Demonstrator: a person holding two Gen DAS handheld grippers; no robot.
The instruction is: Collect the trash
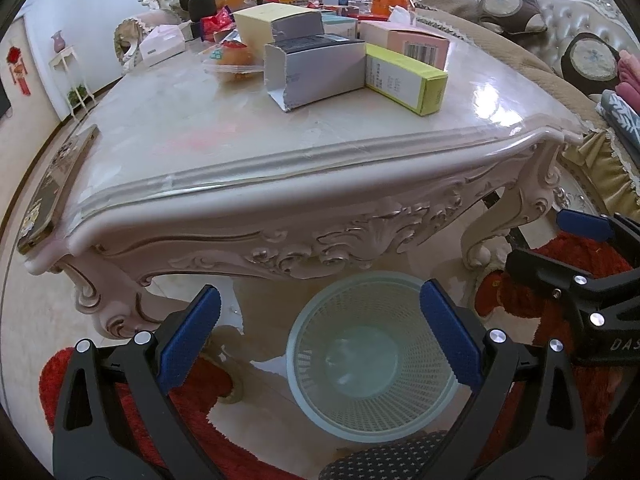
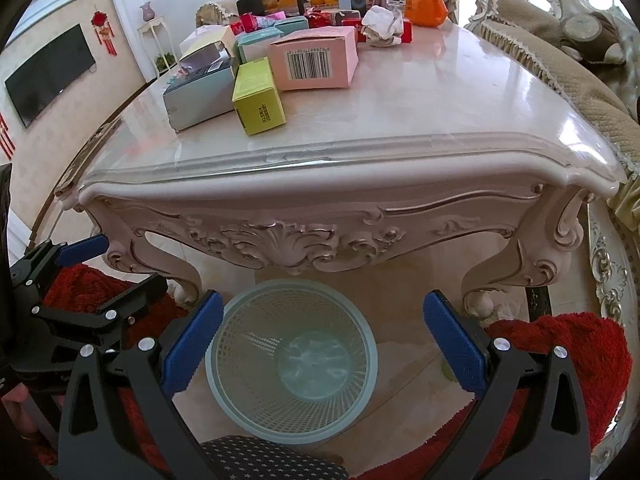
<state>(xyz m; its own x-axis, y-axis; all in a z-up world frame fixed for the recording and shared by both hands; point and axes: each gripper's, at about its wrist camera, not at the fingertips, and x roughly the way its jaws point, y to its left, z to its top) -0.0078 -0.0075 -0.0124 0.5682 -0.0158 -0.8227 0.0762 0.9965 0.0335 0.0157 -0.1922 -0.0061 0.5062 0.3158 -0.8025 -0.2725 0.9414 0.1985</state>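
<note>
1. Left wrist view: left gripper (image 1: 320, 334) jaws spread wide, nothing between them; mesh bin (image 1: 372, 356) sits below, in the gap.
2. Right gripper (image 2: 323, 338) likewise released, empty.
3. Trash boxes: yellow-green box (image 2: 259, 98), pink box (image 2: 314, 58) lie well beyond the jaws on table (image 2: 400, 120).

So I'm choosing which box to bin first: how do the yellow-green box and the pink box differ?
The yellow-green box is narrower and nearest the table edge; the pink box is wider, sits behind it, and shows a barcode. Both are cardboard, resting on the table.
</note>
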